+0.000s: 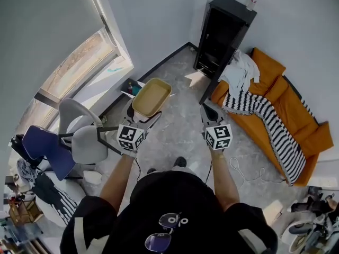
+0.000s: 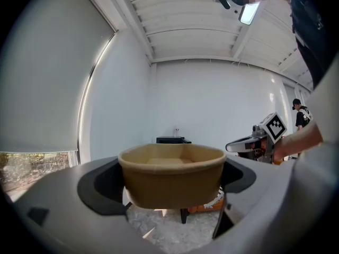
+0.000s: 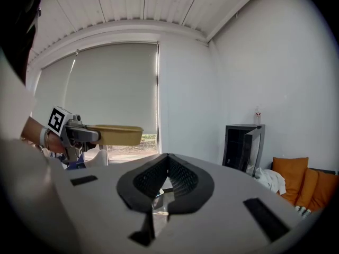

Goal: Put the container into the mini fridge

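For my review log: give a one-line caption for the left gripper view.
Left claw holds an empty tan container by its sides, with the black mini fridge visible beyond its rim.

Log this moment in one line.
left gripper: shut on container | right gripper: shut, empty | mini fridge: door open, across room | phase: carrying

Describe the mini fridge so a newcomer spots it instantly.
Start at the orange sofa on the right of the head view. At its far end stands the mini fridge: a black upright box, door ajar. It is the only black cabinet in view, with a small bottle on top.
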